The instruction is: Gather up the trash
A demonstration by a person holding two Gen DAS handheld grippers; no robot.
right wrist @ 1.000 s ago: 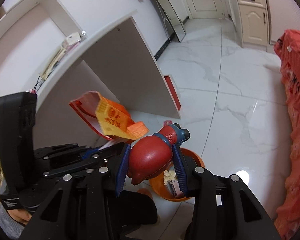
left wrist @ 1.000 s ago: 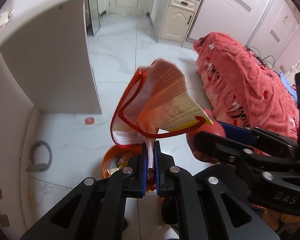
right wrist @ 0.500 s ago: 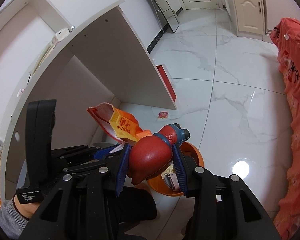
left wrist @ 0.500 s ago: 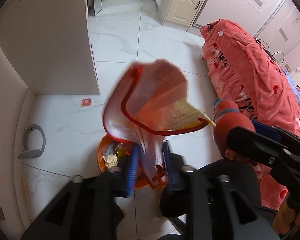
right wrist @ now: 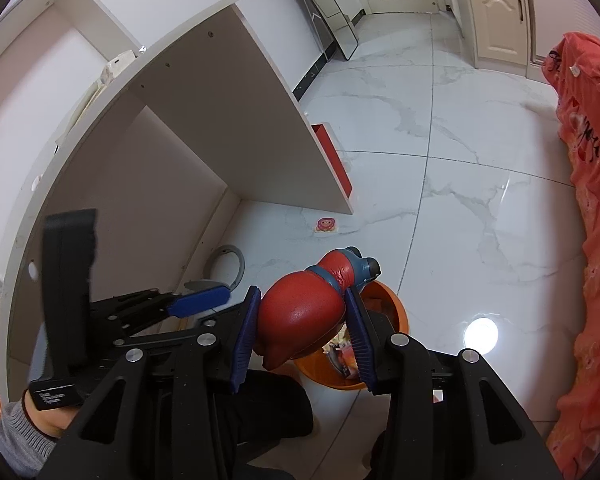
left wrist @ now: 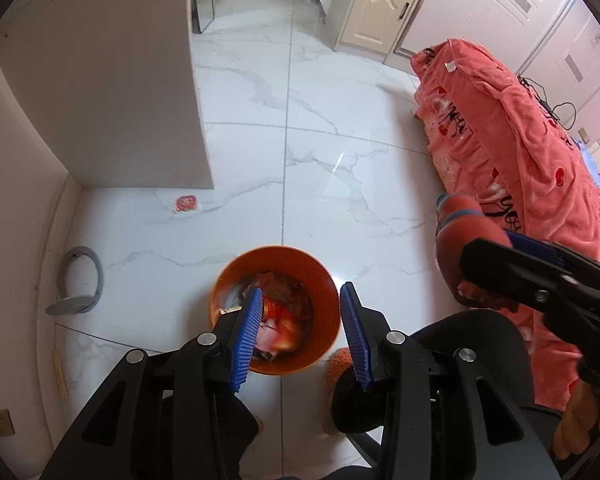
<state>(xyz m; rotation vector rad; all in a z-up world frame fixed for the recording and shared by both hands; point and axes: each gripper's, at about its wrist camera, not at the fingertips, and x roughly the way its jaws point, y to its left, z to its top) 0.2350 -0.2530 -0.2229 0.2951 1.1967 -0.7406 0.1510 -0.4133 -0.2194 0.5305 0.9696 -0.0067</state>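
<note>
The left gripper [left wrist: 300, 332] hangs spread wide and empty right over the orange bin [left wrist: 274, 308] at the bottom middle of the frame — wrappers [left wrist: 284, 320] lie piled inside — while the right gripper [right wrist: 302, 332] pinches a red bottle [right wrist: 304, 316] above the bin's rim, probably to drop it in next.

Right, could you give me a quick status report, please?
Left gripper open above orange bin. Right gripper clamped on red bottle. Nothing blocking.
</note>
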